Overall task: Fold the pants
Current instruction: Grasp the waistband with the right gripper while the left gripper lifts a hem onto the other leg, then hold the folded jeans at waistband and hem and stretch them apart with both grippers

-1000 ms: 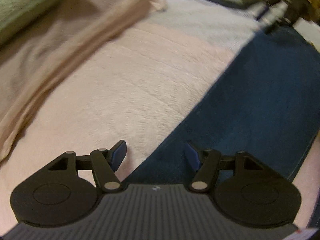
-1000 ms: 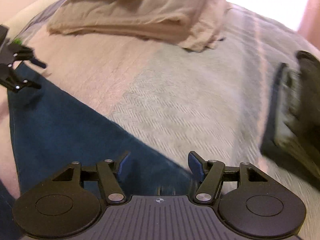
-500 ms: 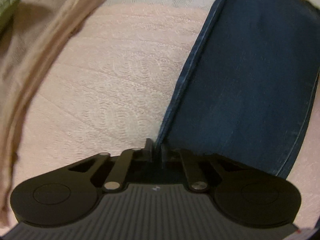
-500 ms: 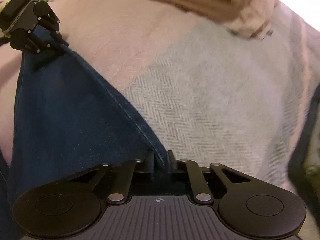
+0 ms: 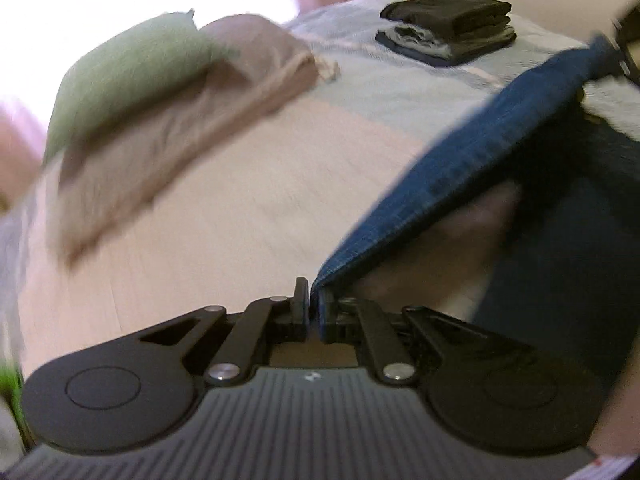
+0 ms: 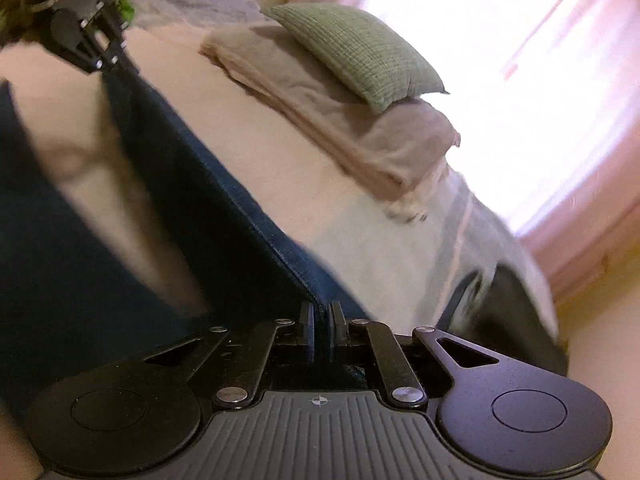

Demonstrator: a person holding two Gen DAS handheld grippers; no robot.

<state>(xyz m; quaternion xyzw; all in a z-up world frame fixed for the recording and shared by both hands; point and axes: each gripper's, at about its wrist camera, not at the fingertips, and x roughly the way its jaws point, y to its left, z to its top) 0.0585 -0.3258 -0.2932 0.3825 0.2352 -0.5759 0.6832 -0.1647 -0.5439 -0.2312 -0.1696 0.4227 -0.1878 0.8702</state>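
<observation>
The bed [image 5: 224,216] spread out ahead of both tongs, its pinkish and pale blue cover bare in the middle. Across it hung the blue jeans [image 5: 472,152], one hemmed edge stretched between the two tongs and raised clear of the cover, the rest sagging below. Beyond the tongs lay a beige pillow [image 6: 340,128] with a green cushion [image 6: 360,52] on top, and further off a stack of dark folded clothes [image 5: 452,28]. The left gripper [image 5: 314,306] was clenched on one corner of the denim edge; the right gripper [image 6: 320,322] was clenched on the other corner. I judged this to be the carry-over step of a fold: next the lifted edge would need bringing across and laying squarely on the lower part before release. No brand, label or readable writing showed anywhere.
</observation>
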